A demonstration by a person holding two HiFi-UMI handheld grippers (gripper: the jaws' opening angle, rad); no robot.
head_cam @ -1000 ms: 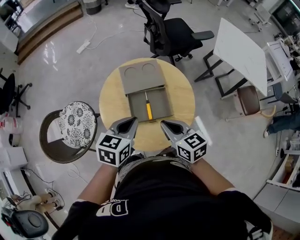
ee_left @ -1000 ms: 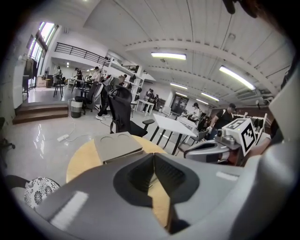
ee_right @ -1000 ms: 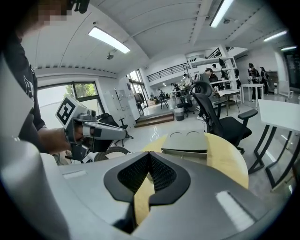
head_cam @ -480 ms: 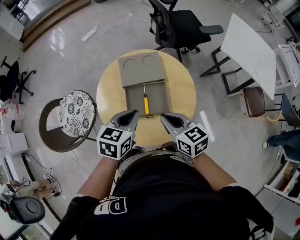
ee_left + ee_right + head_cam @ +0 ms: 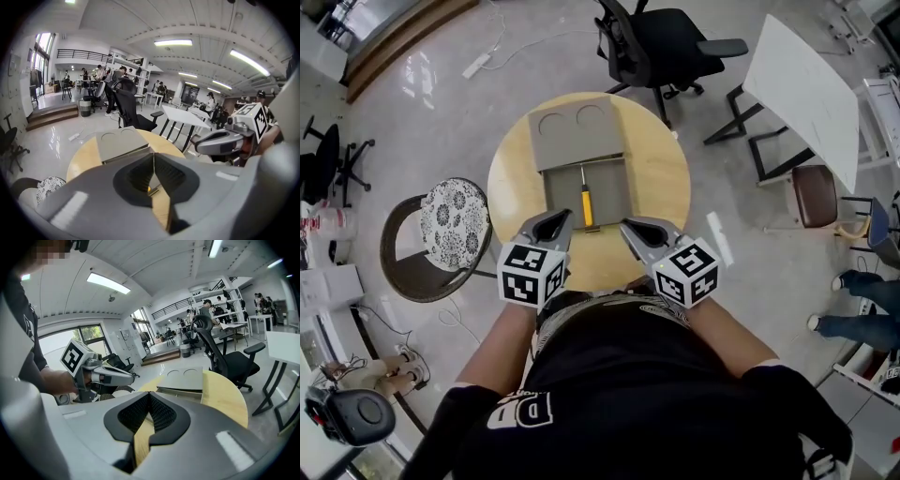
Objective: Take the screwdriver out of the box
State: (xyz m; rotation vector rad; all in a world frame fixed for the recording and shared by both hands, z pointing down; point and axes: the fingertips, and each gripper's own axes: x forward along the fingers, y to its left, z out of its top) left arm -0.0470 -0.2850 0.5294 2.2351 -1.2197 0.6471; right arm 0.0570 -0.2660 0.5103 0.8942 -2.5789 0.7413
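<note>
The screwdriver point(image 5: 585, 204), with a yellow handle and a thin metal shaft, is found lying lengthwise in the open tray of the grey box point(image 5: 614, 187), handle end toward the person. The tray is seen drawn out from under the box's flat top point(image 5: 577, 131), which carries 2 round recesses. The box is set on a round wooden table point(image 5: 666, 178). Nothing else is noted in the tray.

The left gripper point(image 5: 560, 222) and the right gripper point(image 5: 629, 227) are held near the tray's 2 near corners, 1 on each side of the handle. No contact with box or tool is evident. Both pairs of jaws are pressed together with nothing between them.

Assessment: the approach is judged to be in hand and no grasp is made. It is advised that 1 gripper be opened before descent, that its jaws be set across the handle rather than the shaft, and that the tray wall be cleared. The handle is judged round and liable to roll if nudged from 1 side.
</note>
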